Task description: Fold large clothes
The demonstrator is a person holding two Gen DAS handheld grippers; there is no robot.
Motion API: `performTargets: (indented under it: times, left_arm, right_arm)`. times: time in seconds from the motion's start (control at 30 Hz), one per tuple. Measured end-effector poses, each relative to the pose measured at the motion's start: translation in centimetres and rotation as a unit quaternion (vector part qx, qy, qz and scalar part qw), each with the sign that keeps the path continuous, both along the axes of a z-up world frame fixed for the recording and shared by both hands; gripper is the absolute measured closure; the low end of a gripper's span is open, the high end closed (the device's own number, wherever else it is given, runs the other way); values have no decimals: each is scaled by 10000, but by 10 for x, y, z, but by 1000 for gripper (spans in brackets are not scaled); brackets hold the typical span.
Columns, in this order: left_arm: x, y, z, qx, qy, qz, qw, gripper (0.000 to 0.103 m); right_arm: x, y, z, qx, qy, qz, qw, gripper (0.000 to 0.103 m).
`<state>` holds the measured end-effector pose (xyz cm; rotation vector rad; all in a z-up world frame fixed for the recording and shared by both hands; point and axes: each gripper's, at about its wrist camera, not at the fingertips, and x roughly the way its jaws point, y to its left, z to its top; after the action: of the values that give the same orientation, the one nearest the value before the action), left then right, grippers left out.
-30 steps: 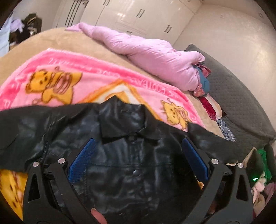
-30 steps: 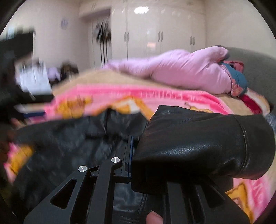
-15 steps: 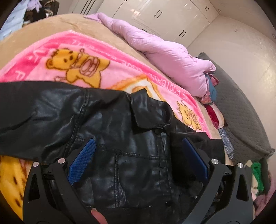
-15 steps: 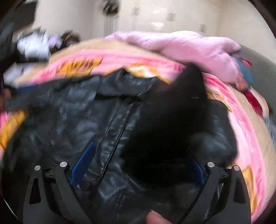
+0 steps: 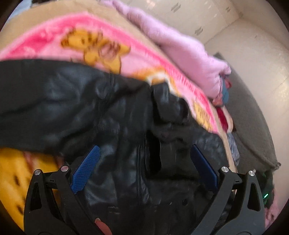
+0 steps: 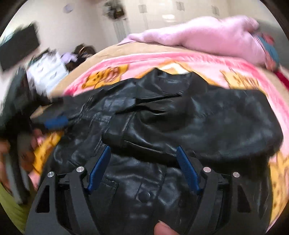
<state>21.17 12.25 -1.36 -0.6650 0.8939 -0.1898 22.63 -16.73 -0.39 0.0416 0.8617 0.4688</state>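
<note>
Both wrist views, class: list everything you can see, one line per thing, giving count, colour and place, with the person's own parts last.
leather jacket: one, black, spread front-up on the blanket, one sleeve folded across its chest.
blanket: one, pink with yellow cartoon bears, under the jacket.
bed cover: one, tan, beneath the blanket.
quilt: one, pale pink, bunched at the far edge of the bed.
wardrobe doors: several, white, back wall.
left gripper: one, black with blue fingers, open above the jacket.
right gripper: one, black with blue fingers, just been closing, nothing gripped.
fingertip: one, bottom edge of the right view.
</note>
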Motion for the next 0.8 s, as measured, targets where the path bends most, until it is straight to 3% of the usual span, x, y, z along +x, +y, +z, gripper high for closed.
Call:
performTargets:
  times: [0.1, 0.23, 0.33, 0.37, 0.4, 0.5, 0.57, 0.7, 0.8]
  left_arm:
    - [15, -20, -17, -131, 249, -331, 9991, 10]
    - [44, -50, -29, 118, 461, -453, 9978, 15]
    - [60, -65, -33, 231, 453, -481, 9975, 42]
    - [65, -72, -33, 261, 417, -529, 9974, 57]
    - [69, -77, -34, 258, 409, -567, 9972, 79]
    - [76, -84, -29, 11, 334, -660, 9973, 100]
    - [71, -83, -9, -29, -27, -665, 9978, 101]
    - [38, -70, 50, 240, -982, -439, 9939, 101]
    - [19, -55, 70, 430, -1288, -238, 9905, 101]
  right_arm:
    - [-1, -26, 8, 59, 41, -465, 9989, 21]
    - [-9, -62, 19, 113, -23, -963, 9953, 19]
    - [-16, -90, 25, 210, -134, -1324, 9909, 17]
    - [-18, -95, 25, 206, -145, -1394, 9899, 17]
    - [-19, -105, 25, 218, -140, -1524, 9880, 17]
    - [-19, -124, 23, 327, -84, -1717, 9846, 17]
    - [-21, -134, 22, 316, -100, -1841, 9824, 17]
    - [-21, -141, 19, 262, -151, -1974, 9799, 17]
    - [-19, -145, 16, 271, -122, -2011, 9791, 17]
